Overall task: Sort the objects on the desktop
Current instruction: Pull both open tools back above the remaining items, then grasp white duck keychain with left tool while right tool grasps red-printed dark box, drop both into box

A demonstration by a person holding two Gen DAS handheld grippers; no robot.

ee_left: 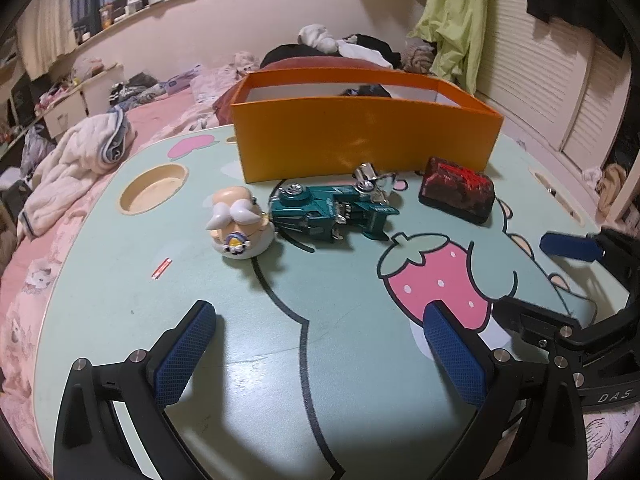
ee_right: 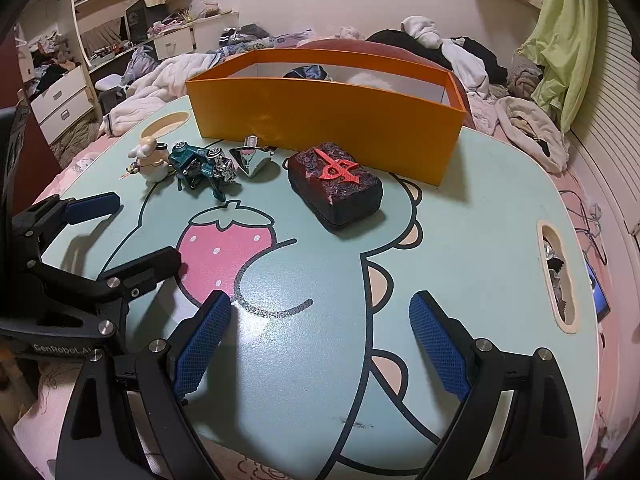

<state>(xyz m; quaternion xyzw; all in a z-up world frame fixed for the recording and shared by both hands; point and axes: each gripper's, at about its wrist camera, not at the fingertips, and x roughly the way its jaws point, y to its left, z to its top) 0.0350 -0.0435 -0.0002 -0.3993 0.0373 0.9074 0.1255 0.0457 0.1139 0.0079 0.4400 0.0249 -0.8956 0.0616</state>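
Blue-padded fingers of the left gripper (ee_left: 320,352) stand wide apart low over the mint-green lap table (ee_left: 120,280), with nothing between them; the right gripper (ee_right: 320,344) is spread just as wide and also holds nothing. Each gripper shows at the edge of the other's view, and both hover over the near part of the table, on the viewer's side of the printed pink strawberry (ee_left: 440,276).

Taking that strawberry as the landmark, the loose objects lie in a row beyond it. Directly past it sits a teal toy car (ee_left: 332,210), tipped on its side with its chrome parts showing. Touching the car's left end is a small white-moustached figurine (ee_left: 240,224). Beyond the car, in the right wrist view, a silver spinning top (ee_right: 251,160) rests tilted just beside it; whether the two touch I cannot tell. Past the strawberry and to its right lies a dark block with a red raised symbol (ee_right: 336,184), apart from the others.

Farther still from the strawberry, behind the whole row, stands an open orange box (ee_left: 360,132) on the table's far edge; dark cloth and something pale show over its rim. A round cup recess (ee_left: 154,188) is sunk into the table to the far left of the strawberry, and a slot handle (ee_right: 558,280) is cut near the right edge. A cluttered bed surrounds the table.
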